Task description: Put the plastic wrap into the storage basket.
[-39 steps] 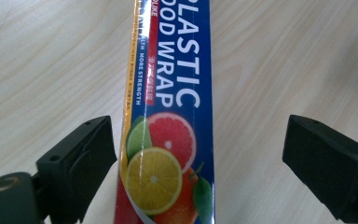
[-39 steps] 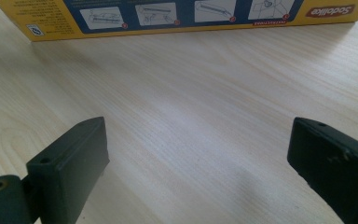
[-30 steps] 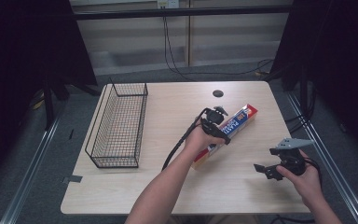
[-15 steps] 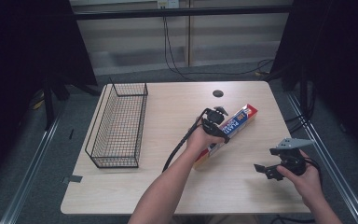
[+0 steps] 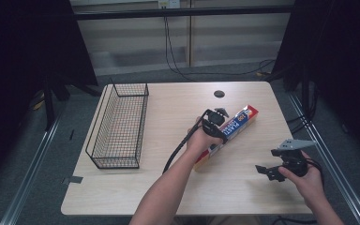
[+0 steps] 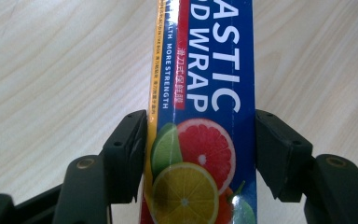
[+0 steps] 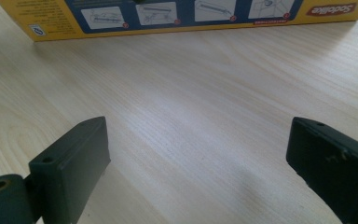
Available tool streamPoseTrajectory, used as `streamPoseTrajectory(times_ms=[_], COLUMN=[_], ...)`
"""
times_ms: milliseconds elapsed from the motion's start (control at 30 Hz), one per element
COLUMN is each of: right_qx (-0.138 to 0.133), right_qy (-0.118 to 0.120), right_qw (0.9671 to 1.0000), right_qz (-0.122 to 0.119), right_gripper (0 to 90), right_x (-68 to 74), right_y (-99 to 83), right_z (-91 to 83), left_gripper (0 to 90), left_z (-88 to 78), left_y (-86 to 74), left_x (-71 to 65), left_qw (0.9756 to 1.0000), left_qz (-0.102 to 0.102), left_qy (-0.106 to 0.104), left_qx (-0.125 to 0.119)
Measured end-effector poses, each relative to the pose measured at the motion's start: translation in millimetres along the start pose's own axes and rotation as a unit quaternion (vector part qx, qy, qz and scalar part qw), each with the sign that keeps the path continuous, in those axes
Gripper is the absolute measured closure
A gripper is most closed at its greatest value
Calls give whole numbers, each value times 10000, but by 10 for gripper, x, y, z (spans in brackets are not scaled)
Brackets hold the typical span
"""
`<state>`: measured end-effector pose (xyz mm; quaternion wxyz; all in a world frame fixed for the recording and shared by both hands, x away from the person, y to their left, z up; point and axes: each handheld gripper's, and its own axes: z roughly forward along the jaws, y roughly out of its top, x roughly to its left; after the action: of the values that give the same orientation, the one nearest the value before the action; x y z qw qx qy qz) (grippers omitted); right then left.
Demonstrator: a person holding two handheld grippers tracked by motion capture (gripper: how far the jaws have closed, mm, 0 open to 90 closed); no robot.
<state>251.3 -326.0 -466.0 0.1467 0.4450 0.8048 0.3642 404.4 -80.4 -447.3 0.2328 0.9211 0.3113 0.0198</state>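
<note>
Blue-and-yellow plastic wrap box (image 5: 225, 133) lies flat on the light wood desk (image 5: 168, 187), right of centre, long axis running diagonally from near-left to far-right. Left gripper (image 5: 214, 123) sits over the box's middle; its jaws have just been closing with the box between them. In the left gripper view the box (image 6: 200, 140) stands between the two black jaws, both pads against its long sides, citrus print right at the grip, so the left gripper is clamped on the box. The box rests on the desk. Right gripper (image 5: 268, 171) is held near the desk's near-right edge, well apart from the box, jaws spread wide with nothing between them; in the right gripper view bare wood shows between the pads and the box's yellow side panel (image 7: 177, 18) lies farther off. Black wire basket (image 5: 119, 126) stands on the desk's left side, well apart from the box.
</note>
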Motion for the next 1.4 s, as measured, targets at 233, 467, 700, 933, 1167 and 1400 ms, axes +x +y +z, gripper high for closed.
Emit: streamPoseTrajectory(times_ms=[233, 467, 700, 933, 1167, 1400], right_qx=[14, 35, 7, 0, -3, -2], right_qy=[18, 13, 7, 25, 26, 30], right_qw=[10000, 10000, 10000, 10000, 10000, 10000], right_qz=[-9, -1, -18, -44, -58, -56], right_gripper=[57, 57, 57, 57, 57, 57], right_x=[6, 19, 5, 14, 15, 20], right_y=[3, 9, 8, 13, 13, 17], right_z=[12, 17, 11, 12, 8, 12], left_gripper=[382, 315, 280, 401, 423, 428], left_z=[-45, 31, 89, 105, -4, -218], left_y=[-83, 2, 121, 186, 178, 130], left_x=[10, 47, 38, -21, 1, 104], left_qw=[10000, 9998, 9994, 9997, 9981, 9972], left_qz=[-89, -73, -317, 105, 23, -164], left_qy=[-7, -26, -63, 84, 87, 144], left_qx=[40, 202, 117, 205, 609, 720])
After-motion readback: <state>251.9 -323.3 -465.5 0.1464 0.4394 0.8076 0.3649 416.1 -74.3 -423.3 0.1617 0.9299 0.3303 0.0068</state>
